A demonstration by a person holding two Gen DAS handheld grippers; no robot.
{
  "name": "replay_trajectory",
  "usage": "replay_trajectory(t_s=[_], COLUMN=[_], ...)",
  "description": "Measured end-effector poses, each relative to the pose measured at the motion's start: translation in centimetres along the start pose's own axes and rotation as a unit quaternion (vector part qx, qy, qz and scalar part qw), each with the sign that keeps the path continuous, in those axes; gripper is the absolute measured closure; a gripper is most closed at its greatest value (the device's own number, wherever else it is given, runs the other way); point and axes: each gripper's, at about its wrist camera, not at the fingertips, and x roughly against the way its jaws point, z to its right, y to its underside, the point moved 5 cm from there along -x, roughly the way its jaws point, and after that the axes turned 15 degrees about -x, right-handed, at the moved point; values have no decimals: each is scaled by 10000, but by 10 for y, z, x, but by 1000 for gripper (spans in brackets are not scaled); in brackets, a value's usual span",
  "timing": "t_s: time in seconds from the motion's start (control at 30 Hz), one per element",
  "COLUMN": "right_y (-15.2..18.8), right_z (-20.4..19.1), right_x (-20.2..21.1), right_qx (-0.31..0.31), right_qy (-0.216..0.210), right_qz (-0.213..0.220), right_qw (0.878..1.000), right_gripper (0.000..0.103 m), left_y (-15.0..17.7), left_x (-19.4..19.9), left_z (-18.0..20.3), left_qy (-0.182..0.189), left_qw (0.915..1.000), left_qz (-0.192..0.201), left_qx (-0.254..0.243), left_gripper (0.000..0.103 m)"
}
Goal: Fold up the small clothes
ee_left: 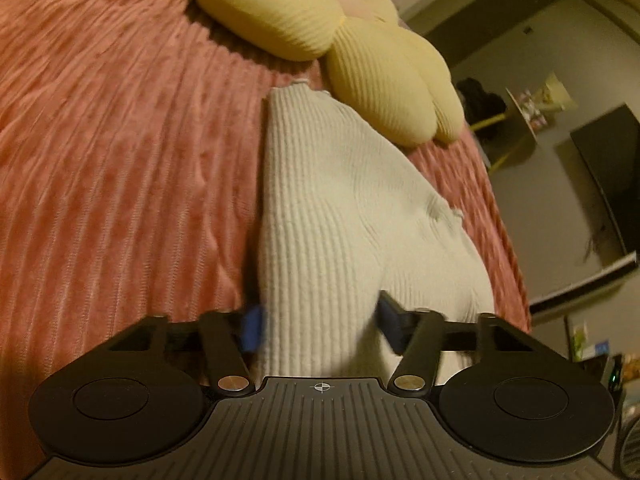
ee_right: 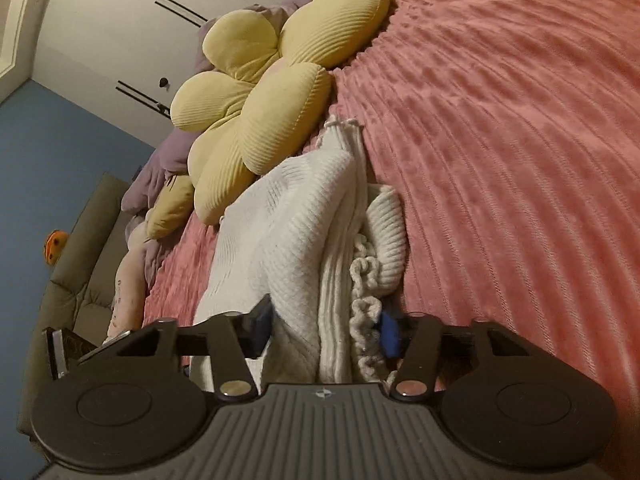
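A white ribbed knit garment (ee_left: 320,200) lies on the pink bedspread (ee_left: 120,140), stretching away from me toward the yellow cushion. In the left wrist view my left gripper (ee_left: 320,330) is shut on the garment's near end, and the cloth fills the gap between the blue pads (ee_left: 252,332). The right wrist view shows the same garment (ee_right: 304,232) bunched into thick folds, with a crocheted trim (ee_right: 364,292) along one side. My right gripper (ee_right: 325,326) is shut on that bundle, one blue pad (ee_right: 388,332) pressed against the trim.
A yellow flower-shaped cushion (ee_right: 256,96) rests on the bed just beyond the garment, with lilac bedding (ee_right: 160,160) behind it. The bed's edge falls off to the right in the left wrist view, toward a dark screen (ee_left: 612,180). A grey sofa (ee_right: 80,280) stands left of the bed.
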Motion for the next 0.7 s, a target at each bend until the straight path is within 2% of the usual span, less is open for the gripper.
replay_trajectory(t_s=[0.03,0.13,0.27,0.47,0.7], right_y=[1,6,13,46,97], right_z=[-2,-17,-36,-72,-101], right_x=[-1,1,10,20,15], right_qx=[-8,275,337,578,884], right_qy=[30,205,79,-203,-229], right_qz=[16,151,204,134,-160], right_qw=[10000,9993,9992,9980,9957], right_gripper=[59,63,65,65,65], left_y=[-1,-4,-7,-2,33], left_x=[2,15,41,100,148], left_z=[0,6,15,18,-6], left_qy=[15,27,67,-211,-622], left_qw=[10000,10000,9997,9973,9955], left_qz=[12,63,200,515,507], left_qx=[24,22,-121,-474,-495], left_gripper=[58,63,64,64,64])
